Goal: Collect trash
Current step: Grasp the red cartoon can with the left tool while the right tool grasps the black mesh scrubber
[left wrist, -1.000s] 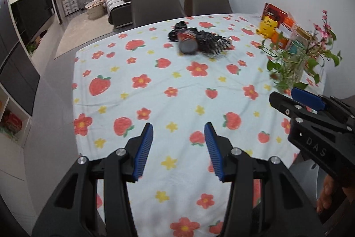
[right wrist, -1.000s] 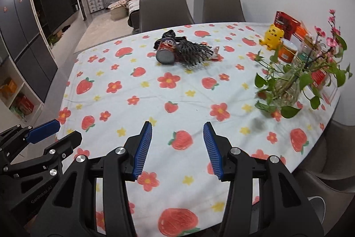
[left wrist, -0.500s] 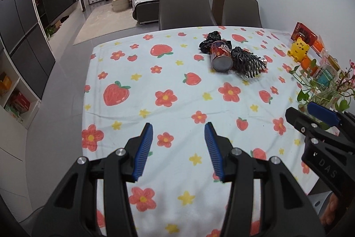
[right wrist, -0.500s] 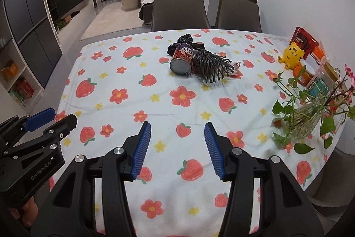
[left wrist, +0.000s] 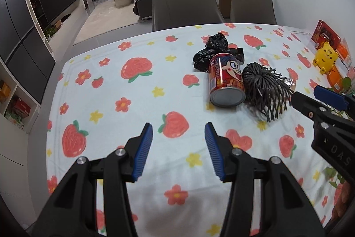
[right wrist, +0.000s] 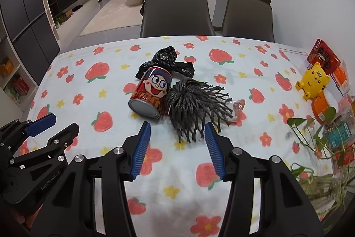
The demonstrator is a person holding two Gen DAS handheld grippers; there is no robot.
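A red drink can with a cartoon face (left wrist: 225,79) (right wrist: 153,90) lies on its side on the strawberry-print tablecloth (left wrist: 137,103) (right wrist: 244,72). Behind it sits a crumpled black plastic bag (left wrist: 216,49) (right wrist: 165,60). A grey foam net (left wrist: 264,90) (right wrist: 195,103) lies against the can's right side, with a small crinkled wrapper (right wrist: 238,104) at its far end. My left gripper (left wrist: 178,143) hangs open and empty, short of the can. My right gripper (right wrist: 177,141) has its jaws opening just short of the net, nothing between them.
Two grey chairs (right wrist: 175,12) stand behind the table. Along the right edge are a yellow tiger toy (right wrist: 312,81), red and orange packets (right wrist: 322,54) and a plant in a glass vase (right wrist: 328,141). The other gripper shows at each view's side.
Both grippers have moved forward over the table toward the trash pile, which now looks much larger and nearer. Neither has taken hold of anything.
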